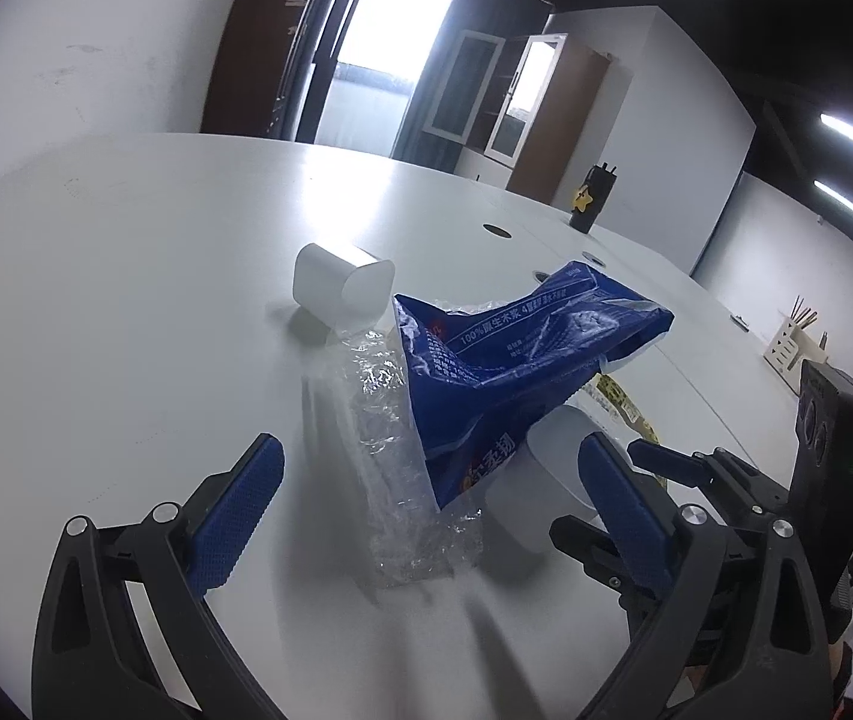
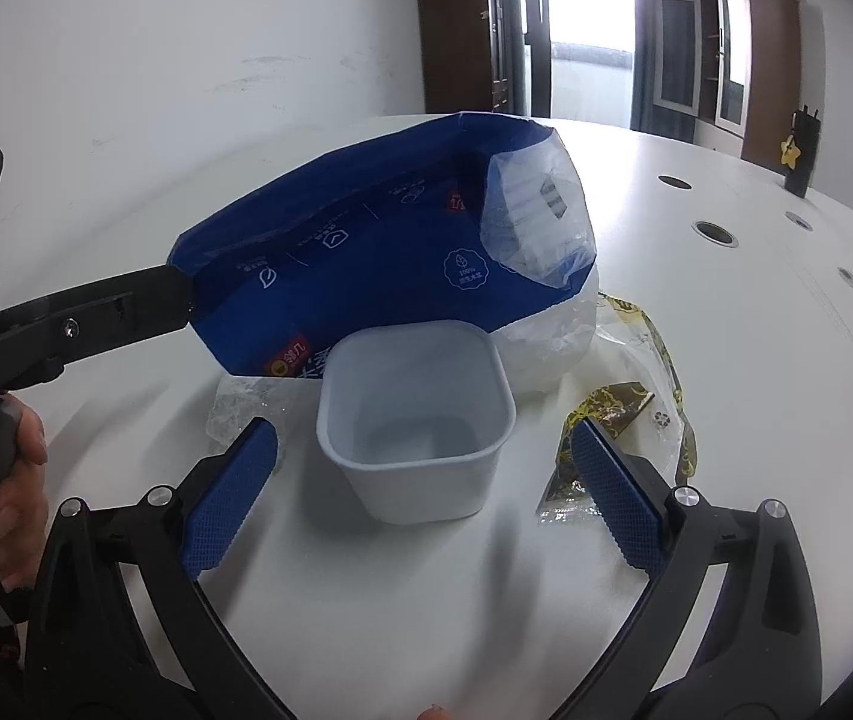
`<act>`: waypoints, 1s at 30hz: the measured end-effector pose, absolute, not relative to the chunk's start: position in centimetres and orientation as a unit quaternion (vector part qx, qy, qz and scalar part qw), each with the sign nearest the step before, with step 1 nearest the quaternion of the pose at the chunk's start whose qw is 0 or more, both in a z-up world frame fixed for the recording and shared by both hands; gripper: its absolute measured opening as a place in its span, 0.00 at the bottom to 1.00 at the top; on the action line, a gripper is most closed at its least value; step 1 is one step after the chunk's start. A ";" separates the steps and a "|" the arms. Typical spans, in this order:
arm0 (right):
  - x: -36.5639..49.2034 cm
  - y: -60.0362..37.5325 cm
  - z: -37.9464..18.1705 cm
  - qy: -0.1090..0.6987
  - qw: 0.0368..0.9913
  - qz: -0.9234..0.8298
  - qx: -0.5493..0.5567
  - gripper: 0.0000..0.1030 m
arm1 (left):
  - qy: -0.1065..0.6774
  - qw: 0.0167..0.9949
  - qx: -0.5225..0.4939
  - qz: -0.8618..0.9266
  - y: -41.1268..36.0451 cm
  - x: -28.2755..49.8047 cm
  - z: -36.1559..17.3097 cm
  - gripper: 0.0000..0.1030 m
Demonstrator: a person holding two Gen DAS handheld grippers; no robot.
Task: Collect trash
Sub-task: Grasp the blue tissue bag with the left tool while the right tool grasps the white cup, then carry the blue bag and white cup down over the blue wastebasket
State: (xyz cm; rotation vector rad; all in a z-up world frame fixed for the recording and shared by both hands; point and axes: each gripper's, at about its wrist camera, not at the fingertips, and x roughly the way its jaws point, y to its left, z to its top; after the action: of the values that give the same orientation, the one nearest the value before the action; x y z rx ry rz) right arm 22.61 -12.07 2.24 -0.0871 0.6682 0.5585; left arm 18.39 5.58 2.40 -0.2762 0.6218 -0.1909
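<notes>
Left wrist view: the left claw (image 1: 429, 489) stands wide, holding nothing. Crumpled clear plastic (image 1: 393, 456) lies between its fingers on the white table (image 1: 126, 276), under a blue bag (image 1: 504, 360); a tipped white cup (image 1: 339, 285) lies beyond the bag.

Right wrist view: the right claw (image 2: 423, 480) stands wide around an upright white tub (image 2: 417, 420), in front of the blue bag (image 2: 366, 252); a gold-and-black wrapper (image 2: 618, 414) touches its right finger

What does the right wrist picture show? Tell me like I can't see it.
An open white tub sits on a white table between the right claw's spread blue pads. Behind it lies a blue plastic bag, with a black-and-yellow wrapper at right.
</notes>
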 end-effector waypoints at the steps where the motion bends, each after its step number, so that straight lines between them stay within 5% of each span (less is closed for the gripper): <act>1: 22.8 -12.0 2.2 0.325 0.905 0.270 -0.042 0.85 | 0.309 0.937 -0.136 -0.095 5.6 18.8 2.3 0.90; 6: 23.0 -11.6 2.1 0.328 0.901 0.282 -0.043 0.79 | 0.327 0.931 -0.126 -0.100 5.0 20.4 2.1 0.74; 9: 23.2 -11.3 2.1 0.334 0.897 0.286 -0.047 0.63 | 0.328 0.931 -0.119 -0.108 4.5 20.9 1.9 0.61; 11: 23.4 -11.2 1.9 0.337 0.895 0.288 -0.049 0.55 | 0.332 0.929 -0.119 -0.111 4.1 21.3 1.6 0.30; 14: 23.1 -11.3 2.0 0.333 0.895 0.293 -0.047 0.54 | 0.324 0.932 -0.118 -0.112 3.6 21.0 1.4 0.12; 30: 17.8 -15.2 2.5 0.289 0.915 0.280 -0.017 0.54 | 0.247 0.952 -0.161 -0.085 4.9 13.9 3.0 0.03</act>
State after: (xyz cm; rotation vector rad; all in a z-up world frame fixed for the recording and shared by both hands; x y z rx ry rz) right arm 17.81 -15.20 2.53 -0.0355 0.5939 0.5761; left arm 13.89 4.86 3.00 -0.3281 0.5029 -0.1718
